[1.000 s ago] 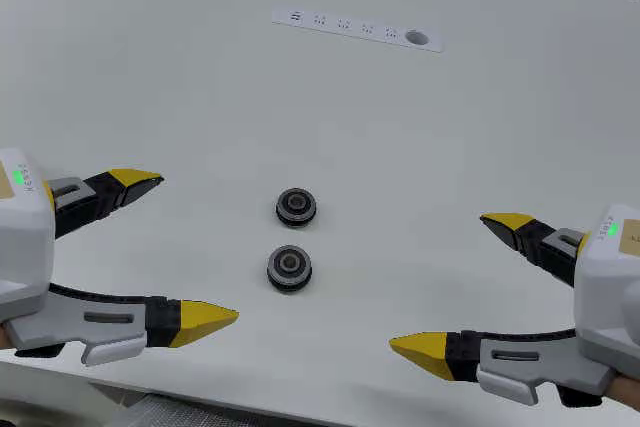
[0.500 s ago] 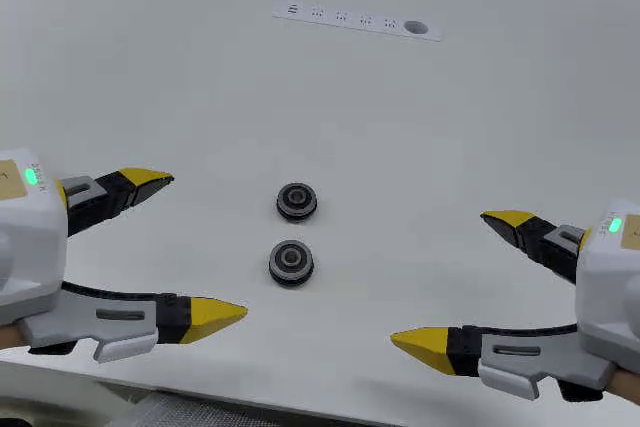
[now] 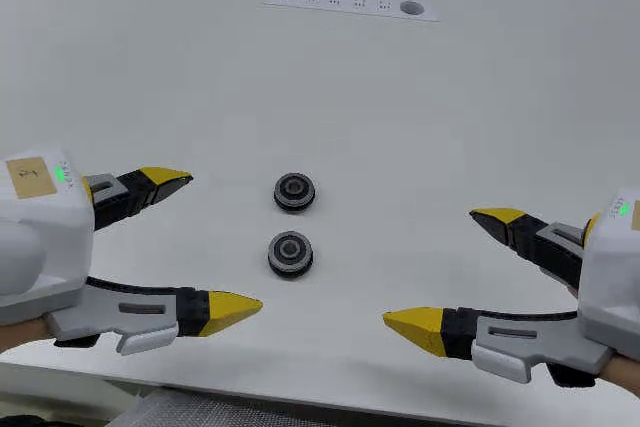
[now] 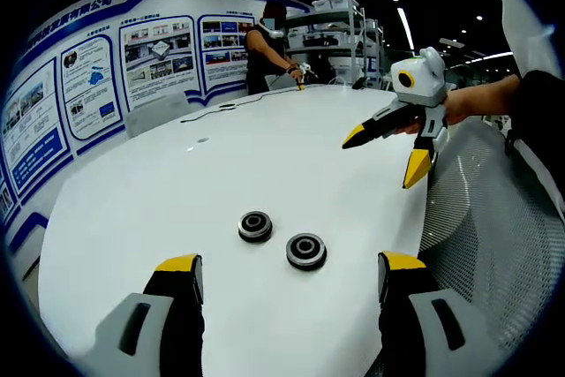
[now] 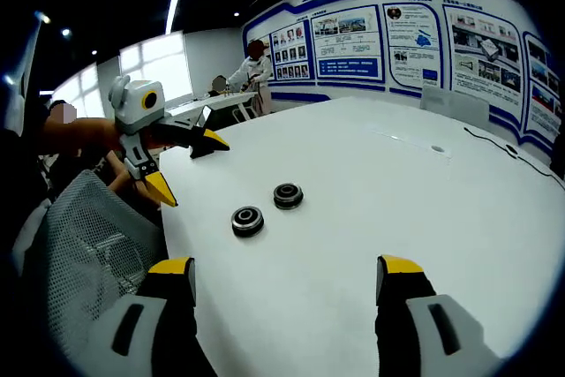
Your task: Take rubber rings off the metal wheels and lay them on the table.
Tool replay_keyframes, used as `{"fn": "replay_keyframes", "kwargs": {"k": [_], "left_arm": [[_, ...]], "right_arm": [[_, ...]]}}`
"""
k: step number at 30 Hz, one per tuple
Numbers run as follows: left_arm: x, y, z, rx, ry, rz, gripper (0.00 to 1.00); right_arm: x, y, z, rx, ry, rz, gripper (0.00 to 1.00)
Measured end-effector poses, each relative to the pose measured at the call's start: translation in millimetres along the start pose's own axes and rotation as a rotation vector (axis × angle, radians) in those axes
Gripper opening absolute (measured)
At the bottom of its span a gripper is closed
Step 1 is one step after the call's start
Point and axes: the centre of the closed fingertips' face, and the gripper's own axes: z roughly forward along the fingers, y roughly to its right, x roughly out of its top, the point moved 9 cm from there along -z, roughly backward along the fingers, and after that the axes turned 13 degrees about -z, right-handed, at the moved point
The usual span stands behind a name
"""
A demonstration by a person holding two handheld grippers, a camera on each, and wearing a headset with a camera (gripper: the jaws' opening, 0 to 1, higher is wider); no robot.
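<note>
Rubber rings (image 3: 273, 255) on wheels, mid table (image 3: 450, 97): far wheel (image 3: 294, 191) 12 o'clock of near wheel (image 3: 290, 254) | we hold left gripper (image 3: 220, 240) at 9, right gripper (image 3: 431, 266) at 3, both agape, empty | approach; next: pin one wheel, peel.

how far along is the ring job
Nothing looks done: the near wheel and far wheel both wear their rubber rings, and no loose ring lies on the table. The left gripper and right gripper hover open, holding nothing. Both rings remain to remove.

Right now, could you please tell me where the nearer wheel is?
In the head view, the nearer wheel lies on the table between the left gripper and right gripper, just below the farther wheel.
</note>
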Motion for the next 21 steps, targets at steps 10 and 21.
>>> {"fn": "replay_keyframes", "kwargs": {"k": [10,21], "left_arm": [[6.6,1.1,16.2,-0.014,-0.007,0.024,0.74],[9.5,-0.8,30.2,-0.05,-0.011,0.036,0.55]], "right_arm": [[-2.0,-7.0,3.3,0.023,0.033,0.064,0.79],[-2.8,-9.4,5.8,0.027,0.058,0.122,0.76]]}}
